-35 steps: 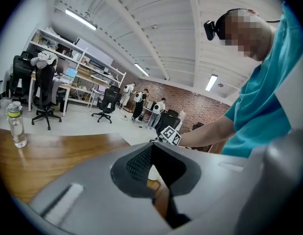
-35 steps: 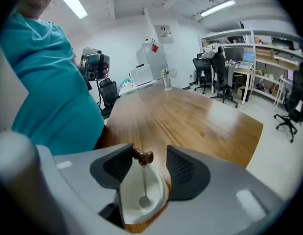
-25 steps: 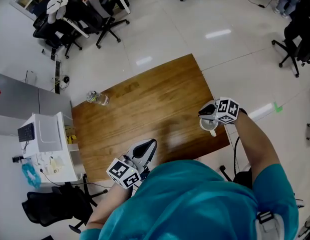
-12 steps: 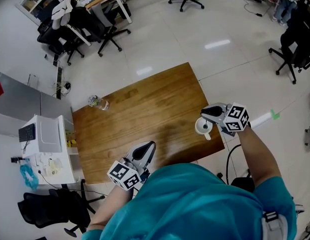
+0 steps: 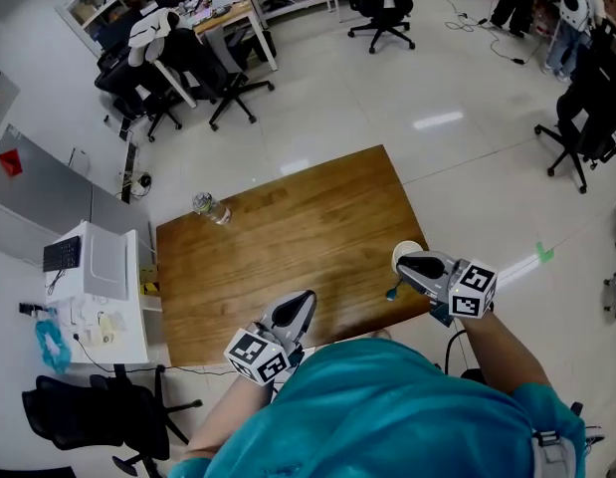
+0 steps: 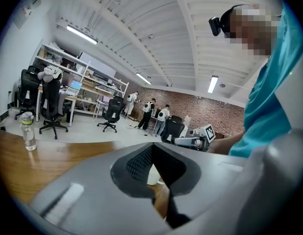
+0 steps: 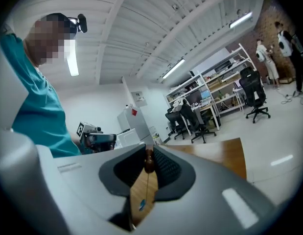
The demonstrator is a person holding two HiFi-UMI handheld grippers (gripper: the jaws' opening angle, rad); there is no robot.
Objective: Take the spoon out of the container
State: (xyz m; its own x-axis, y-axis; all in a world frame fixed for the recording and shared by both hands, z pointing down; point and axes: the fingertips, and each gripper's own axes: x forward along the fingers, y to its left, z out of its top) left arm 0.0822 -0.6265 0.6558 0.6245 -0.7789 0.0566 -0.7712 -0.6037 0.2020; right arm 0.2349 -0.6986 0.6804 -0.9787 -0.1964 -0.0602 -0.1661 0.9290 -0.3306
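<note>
A white cup (image 5: 409, 251) stands near the right edge of the wooden table (image 5: 288, 237). Just in front of it my right gripper (image 5: 400, 263) is shut on a thin spoon (image 5: 392, 291), whose blue end hangs outside the cup, above the table's front right corner. In the right gripper view the spoon (image 7: 147, 182) runs down between the pads of the right gripper (image 7: 149, 153). My left gripper (image 5: 303, 298) hovers at the table's front edge, shut and holding nothing. In the left gripper view the closed left gripper (image 6: 152, 147) partly hides the cup (image 6: 152, 176).
A clear bottle (image 5: 210, 208) stands at the table's far left corner. A white appliance on a cabinet (image 5: 89, 267) sits left of the table, with a black chair (image 5: 79, 416) below it. Office chairs and desks (image 5: 198, 38) fill the back of the room.
My right gripper has pulled back from over the cup toward the front right corner, with the spoon now hanging outside the cup. The left gripper has stayed at the front edge.
</note>
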